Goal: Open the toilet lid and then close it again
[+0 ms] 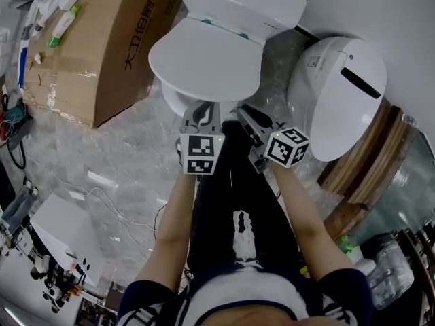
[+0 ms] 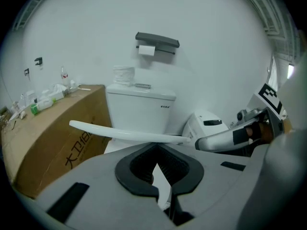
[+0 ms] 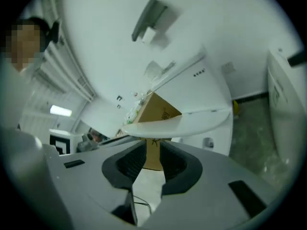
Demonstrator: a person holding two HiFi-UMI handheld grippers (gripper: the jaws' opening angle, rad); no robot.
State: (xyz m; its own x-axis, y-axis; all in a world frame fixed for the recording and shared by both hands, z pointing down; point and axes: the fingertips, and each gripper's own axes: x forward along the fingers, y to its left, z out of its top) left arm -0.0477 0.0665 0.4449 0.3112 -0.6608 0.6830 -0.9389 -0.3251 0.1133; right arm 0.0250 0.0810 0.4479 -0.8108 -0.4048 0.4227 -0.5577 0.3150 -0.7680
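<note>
- Propping, not gripping: the toilet lid [image 1: 204,60] is part-raised. It is hinged at the cistern [image 1: 238,2], and its free edge points away from the cistern, toward the person.
- The left gripper [image 1: 204,109] is at that free edge with its jaws apart and nothing between them. The lid rim runs just past the tips.
- The right gripper [image 1: 243,112] is the same: jaws apart, with the lid edge crossing above them. Only the cardboard box [image 1: 102,46] beside the cistern shows through the gap.
- Risk 1: neither gripper clamps the lid. The rim is smooth and so are the jaw faces, so it could slip off and slam down on the bowl.
- Risk 2: an uneven lift, with one gripper ahead of the other, would twist the lid at the cistern-end hinges.
- Risk 3: pushing too fast would make the lid bang against the cistern face and rebound.
- Risk 4: the second white toilet [image 1: 336,94] sits on the other side of the cistern from the box, so a wide swing of the right gripper could clip it.
- Closing carries the same slip risk, so it needs a controlled lowering rather than a release.
</note>
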